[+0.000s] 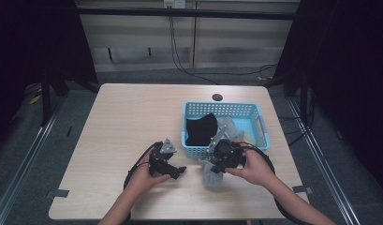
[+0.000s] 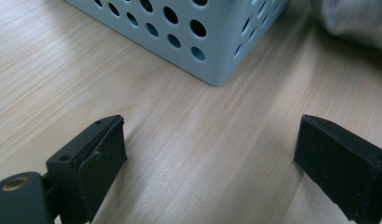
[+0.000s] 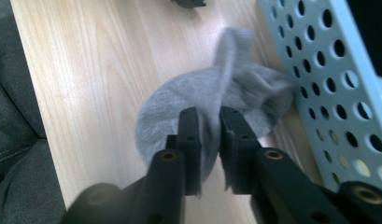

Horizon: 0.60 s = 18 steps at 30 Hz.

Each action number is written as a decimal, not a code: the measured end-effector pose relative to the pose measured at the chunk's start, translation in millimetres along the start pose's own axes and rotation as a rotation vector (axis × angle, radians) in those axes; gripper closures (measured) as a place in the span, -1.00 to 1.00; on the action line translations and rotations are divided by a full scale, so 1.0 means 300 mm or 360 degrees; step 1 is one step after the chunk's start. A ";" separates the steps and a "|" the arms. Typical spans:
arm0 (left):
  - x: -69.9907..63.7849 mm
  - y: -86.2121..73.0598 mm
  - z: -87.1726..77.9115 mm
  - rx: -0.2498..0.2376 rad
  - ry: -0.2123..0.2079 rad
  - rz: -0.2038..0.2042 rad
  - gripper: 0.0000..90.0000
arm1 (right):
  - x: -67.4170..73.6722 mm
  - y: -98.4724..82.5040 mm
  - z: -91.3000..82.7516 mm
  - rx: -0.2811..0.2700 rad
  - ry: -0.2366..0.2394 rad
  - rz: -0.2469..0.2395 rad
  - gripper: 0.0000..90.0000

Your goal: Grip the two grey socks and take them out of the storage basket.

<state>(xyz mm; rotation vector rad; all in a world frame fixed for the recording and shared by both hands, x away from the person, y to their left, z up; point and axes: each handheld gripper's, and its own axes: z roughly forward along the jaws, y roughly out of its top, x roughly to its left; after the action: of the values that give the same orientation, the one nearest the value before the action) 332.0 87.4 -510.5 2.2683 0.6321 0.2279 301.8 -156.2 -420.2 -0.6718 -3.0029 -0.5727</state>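
A grey sock (image 1: 211, 176) lies crumpled on the wooden table just in front of the blue perforated basket (image 1: 222, 104). My right gripper (image 1: 216, 166) points down at it. In the right gripper view a fold of the sock (image 3: 179, 107) rises between the two fingertips of my right gripper (image 3: 209, 114). The jaws stand slightly apart, and the cloth hangs loose and blurred between them. My left gripper (image 1: 178, 170) rests low over bare wood to the left. Its jaws stand wide apart with nothing between them (image 2: 209, 135), and the basket corner (image 2: 212, 51) is just ahead.
The basket holds a black garment (image 1: 201, 129) and more pale grey cloth (image 1: 229, 126). Its perforated wall (image 3: 328, 70) runs close along the right of the sock. A dark hole (image 1: 217, 97) sits in the table behind the basket. Bare wood stretches left (image 1: 128, 122).
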 end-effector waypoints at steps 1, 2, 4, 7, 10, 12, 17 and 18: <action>0.000 0.000 0.000 0.0002 0.0000 0.0002 -0.82 | 0.000 -0.002 -0.013 -0.0024 -0.0009 0.0020 0.59; 0.000 0.000 0.000 0.0001 0.0000 0.0001 -0.82 | 0.002 -0.002 -0.021 -0.0028 -0.0012 0.0024 0.57; 0.000 0.000 0.000 0.0001 0.0000 0.0001 -0.82 | 0.002 -0.005 -0.036 -0.0040 -0.0015 0.0034 0.48; 0.000 0.000 0.000 -0.0001 0.0000 0.0003 -0.82 | -0.001 -0.008 -0.056 -0.0043 -0.0017 0.0037 0.43; 0.000 0.000 0.000 0.0001 0.0000 0.0001 -0.82 | -0.008 -0.012 -0.084 -0.0060 -0.0013 0.0064 0.34; 0.000 0.000 0.000 0.0001 0.0000 0.0002 -0.82 | -0.017 -0.013 -0.103 -0.0071 -0.0016 0.0070 0.31; -0.001 0.000 0.001 -0.0012 0.0001 -0.0010 -0.82 | -0.058 -0.008 -0.154 -0.0090 -0.0052 0.0132 0.23; -0.001 0.000 0.001 -0.0012 0.0001 -0.0010 -0.82 | -0.066 -0.007 -0.162 -0.0090 -0.0047 0.0152 0.21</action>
<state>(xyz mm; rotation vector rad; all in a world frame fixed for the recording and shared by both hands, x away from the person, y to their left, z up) 331.8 86.9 -510.9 2.2590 0.6377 0.2271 315.6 -183.4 -377.4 -0.8288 -2.9718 -0.6506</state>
